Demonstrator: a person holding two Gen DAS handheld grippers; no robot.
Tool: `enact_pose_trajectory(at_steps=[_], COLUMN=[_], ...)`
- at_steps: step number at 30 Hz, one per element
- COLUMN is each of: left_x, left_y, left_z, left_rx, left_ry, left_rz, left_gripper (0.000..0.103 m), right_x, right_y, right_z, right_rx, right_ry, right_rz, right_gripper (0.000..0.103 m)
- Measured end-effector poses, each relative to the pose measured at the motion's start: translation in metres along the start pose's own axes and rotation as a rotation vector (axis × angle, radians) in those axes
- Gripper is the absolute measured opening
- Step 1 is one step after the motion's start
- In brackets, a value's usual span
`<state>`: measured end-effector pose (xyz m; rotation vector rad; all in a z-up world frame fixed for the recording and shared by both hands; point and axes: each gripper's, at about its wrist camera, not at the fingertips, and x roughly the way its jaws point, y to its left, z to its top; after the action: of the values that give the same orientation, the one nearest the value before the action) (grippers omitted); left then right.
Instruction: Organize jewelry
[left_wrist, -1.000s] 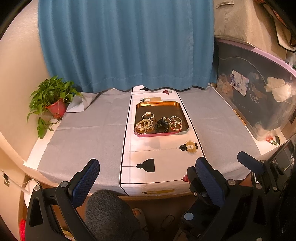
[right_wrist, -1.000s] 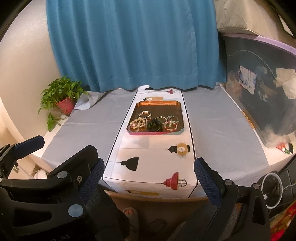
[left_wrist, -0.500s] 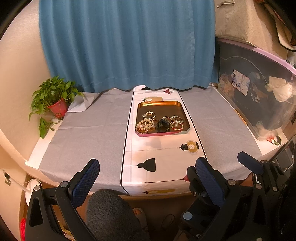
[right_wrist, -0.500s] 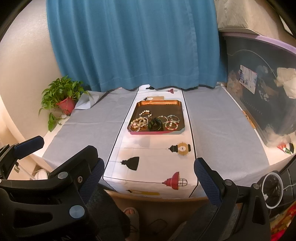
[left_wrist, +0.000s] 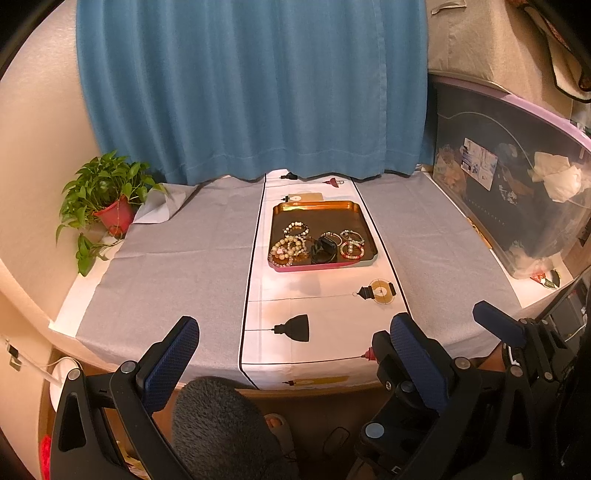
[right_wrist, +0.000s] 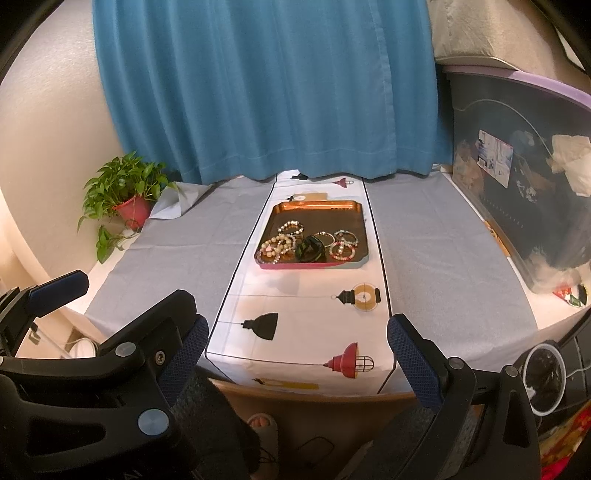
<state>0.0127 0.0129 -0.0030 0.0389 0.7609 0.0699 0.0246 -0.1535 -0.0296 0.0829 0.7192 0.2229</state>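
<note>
A copper-coloured tray (left_wrist: 317, 207) with a pink front rim lies mid-table on a white runner; it also shows in the right wrist view (right_wrist: 317, 205). Several beaded bracelets (left_wrist: 288, 248) (right_wrist: 277, 245) lie in its near half, beside a dark pouch-like object (left_wrist: 324, 250) (right_wrist: 309, 249). My left gripper (left_wrist: 295, 334) is open and empty, held before the table's front edge. My right gripper (right_wrist: 297, 338) is open and empty too, beside it. Both are well short of the tray.
A potted plant (left_wrist: 110, 201) stands at the table's left rear. A blue curtain (left_wrist: 251, 92) hangs behind. A large dark storage bin (left_wrist: 517, 192) lines the right side. Grey cloth (left_wrist: 177, 258) covers the table either side of the runner (left_wrist: 321, 310).
Both grippers have edged slightly forward toward the table; the tray sits a little lower and nearer in both views. Nothing on the table has moved.
</note>
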Motion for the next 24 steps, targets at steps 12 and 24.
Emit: enact_pose_trajectory(at_steps=[12, 24], left_x=[0.0013, 0.002], left_y=[0.0002, -0.0006], left_z=[0.001, 0.0001], left_rx=[0.0, -0.002], left_ry=[0.002, 0.004], left_rz=[0.001, -0.005], left_gripper=[0.103, 0.103], right_x=[0.0002, 0.0], right_y=[0.0, 0.0053], right_z=[-0.0001, -0.0024], right_rx=[-0.001, -0.004], right_ry=[0.0, 0.006], right_rz=[-0.001, 0.004], right_gripper=[0.097, 0.097])
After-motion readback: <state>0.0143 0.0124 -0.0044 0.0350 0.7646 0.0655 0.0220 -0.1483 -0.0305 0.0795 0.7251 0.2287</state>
